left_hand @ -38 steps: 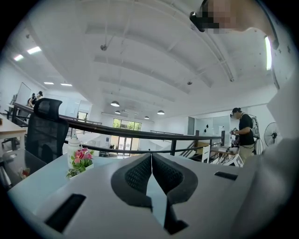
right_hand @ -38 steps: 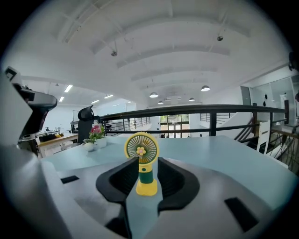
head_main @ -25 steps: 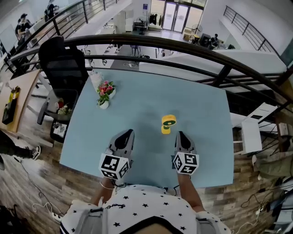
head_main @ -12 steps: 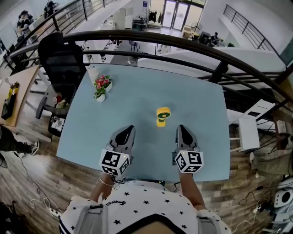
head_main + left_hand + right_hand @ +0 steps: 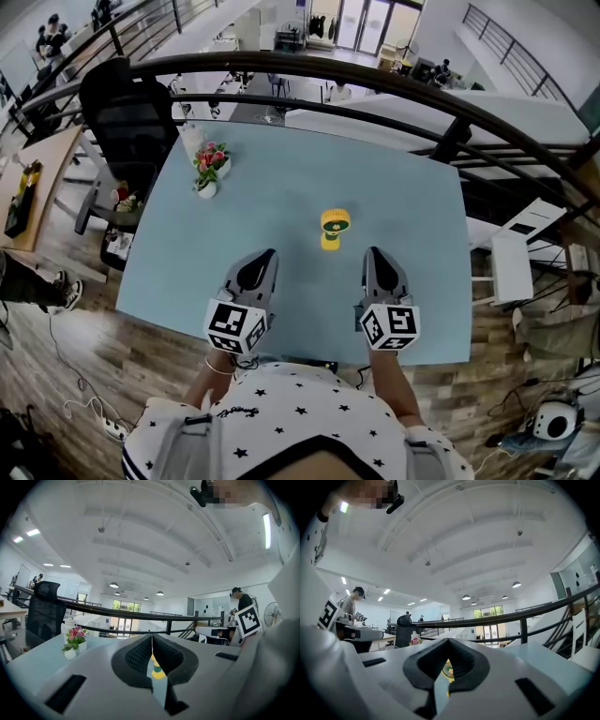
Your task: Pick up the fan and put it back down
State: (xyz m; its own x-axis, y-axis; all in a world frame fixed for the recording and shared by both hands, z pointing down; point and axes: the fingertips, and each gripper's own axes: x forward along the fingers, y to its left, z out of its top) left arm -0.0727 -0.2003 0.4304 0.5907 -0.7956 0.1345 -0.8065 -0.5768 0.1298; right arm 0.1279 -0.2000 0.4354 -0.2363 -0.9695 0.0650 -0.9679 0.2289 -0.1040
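On the blue surface (image 5: 187, 253), centre: yellow fan (image 5: 335, 228), upright, standing free. Nearer, flanking it: left tongs (image 5: 262, 264), right tongs (image 5: 373, 262), both pressed together, empty. Fits awaiting pickup or already returned; avoid toppling it.

Bright, even indoor light comes from ceiling lamps (image 5: 114, 585) and distant windows (image 5: 490, 612). The pale blue table (image 5: 281, 187) carries only faint, soft shadows and no glare. Fisheye distortion bows the railing (image 5: 375, 89). Both gripper views have black corners, and the left gripper (image 5: 151, 641) and right gripper (image 5: 447, 644) look soft close to the lens.
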